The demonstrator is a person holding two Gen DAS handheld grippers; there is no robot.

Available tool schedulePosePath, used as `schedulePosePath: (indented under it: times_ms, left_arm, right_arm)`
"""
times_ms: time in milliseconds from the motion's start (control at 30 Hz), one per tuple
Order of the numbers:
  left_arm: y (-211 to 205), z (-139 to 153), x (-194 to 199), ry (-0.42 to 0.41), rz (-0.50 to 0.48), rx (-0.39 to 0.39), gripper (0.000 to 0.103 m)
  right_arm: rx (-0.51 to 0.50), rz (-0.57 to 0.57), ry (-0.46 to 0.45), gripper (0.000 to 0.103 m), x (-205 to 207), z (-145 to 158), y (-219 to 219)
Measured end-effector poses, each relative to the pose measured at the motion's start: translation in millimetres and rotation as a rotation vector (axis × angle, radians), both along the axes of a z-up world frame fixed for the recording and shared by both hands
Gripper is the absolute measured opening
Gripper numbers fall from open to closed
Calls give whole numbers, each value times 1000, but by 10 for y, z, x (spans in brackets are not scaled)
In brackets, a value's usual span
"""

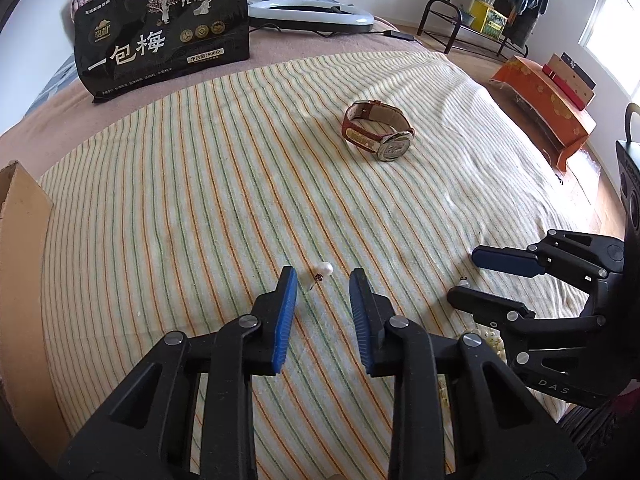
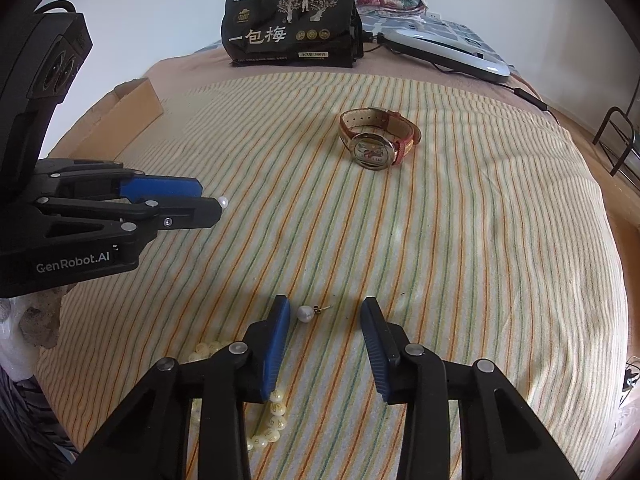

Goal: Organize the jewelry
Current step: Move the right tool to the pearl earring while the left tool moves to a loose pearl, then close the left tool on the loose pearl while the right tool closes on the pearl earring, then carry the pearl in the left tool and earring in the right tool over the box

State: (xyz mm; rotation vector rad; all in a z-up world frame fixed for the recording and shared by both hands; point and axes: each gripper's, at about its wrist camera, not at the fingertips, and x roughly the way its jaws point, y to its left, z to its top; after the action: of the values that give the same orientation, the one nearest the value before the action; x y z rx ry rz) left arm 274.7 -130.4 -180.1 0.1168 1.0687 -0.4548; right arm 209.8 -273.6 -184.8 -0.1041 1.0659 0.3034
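Observation:
A pearl earring [image 1: 322, 270] lies on the striped cloth between the tips of my open left gripper [image 1: 322, 280]; it also shows in the right wrist view [image 2: 223, 201]. A second pearl earring [image 2: 306, 313] lies between the tips of my open right gripper [image 2: 325, 308], close to its left finger; in the left wrist view it [image 1: 464, 281] peeks out by the right gripper [image 1: 466, 276]. A red-strapped watch [image 1: 378, 130] [image 2: 376, 140] lies further back. A cream bead bracelet [image 2: 272, 420] lies under the right gripper's left finger.
A black snack bag [image 1: 164, 28] [image 2: 290, 24] stands at the back. A cardboard box [image 1: 20, 216] [image 2: 128, 108] sits at the left edge. A grey flat device [image 1: 308, 14] with a cable lies behind. The bed edge falls off at the right.

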Motion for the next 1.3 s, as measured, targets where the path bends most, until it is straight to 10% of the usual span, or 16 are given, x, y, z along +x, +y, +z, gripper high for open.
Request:
schedulePosePath:
  times_ms: [800, 1300]
  left_arm:
    - [-122, -99, 37, -9, -5, 31, 5]
    - [-121, -116, 45, -3, 2, 31, 7]
  right_arm:
    - [19, -13, 13, 9, 2, 4, -56]
    - [-19, 23, 0, 26, -73, -1, 3]
